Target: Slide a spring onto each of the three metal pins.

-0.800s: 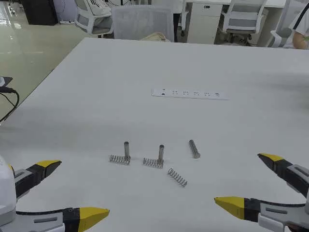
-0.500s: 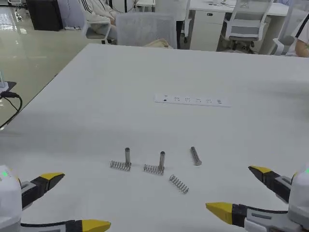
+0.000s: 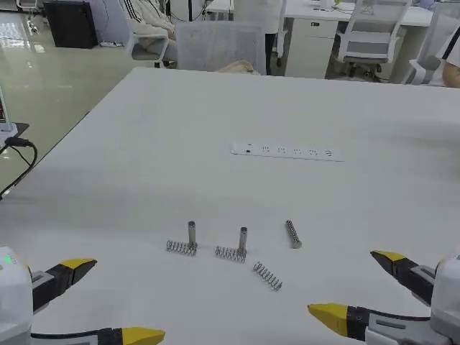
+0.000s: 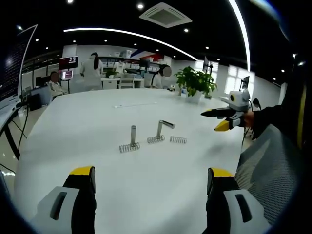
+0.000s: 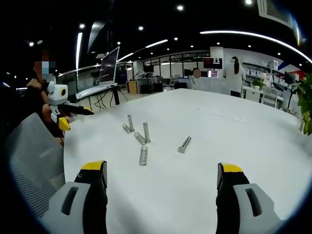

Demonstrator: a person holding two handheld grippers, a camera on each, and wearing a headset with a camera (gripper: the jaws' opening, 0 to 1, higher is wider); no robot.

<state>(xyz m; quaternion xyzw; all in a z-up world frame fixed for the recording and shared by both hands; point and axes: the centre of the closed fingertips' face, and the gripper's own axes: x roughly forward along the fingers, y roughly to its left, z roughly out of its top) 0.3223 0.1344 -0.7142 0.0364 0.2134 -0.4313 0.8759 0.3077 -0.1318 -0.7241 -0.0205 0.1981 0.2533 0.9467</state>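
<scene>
We are at the very start of the job: no spring sits on a pin yet. Our left gripper [image 3: 108, 300] and right gripper [image 3: 356, 284] hover low over the near edge of the white table [image 3: 144, 144]. Both have their jaws spread wide with nothing between them, well apart from the parts.

The three pins stand in a row mid-table. The left pin [image 3: 191, 231] and the middle pin [image 3: 243, 236] are upright; the right pin [image 3: 292, 234] lies on its side. The left spring [image 3: 181, 248] lies flat at the foot of the left pin, and the middle spring [image 3: 230, 253] lies flat at the foot of the middle pin. Whether either touches its pin we cannot tell. The third spring [image 3: 267, 276] lies at a slant nearer to us, apart from both the middle pin and the right pin.

As we judge it, the next move is to bring one gripper down on a spring and pinch it lightly near one end. We would then lift it, turn it upright and thread it over the top of an upright pin. The coils are thin and may flick out of a hard grip. The right pin will likely need the other gripper to stand it up or hold it.

As for containers, the parts lie bare on the table, in no tray or box. A white power strip [image 3: 287, 152] lies farther back.
</scene>
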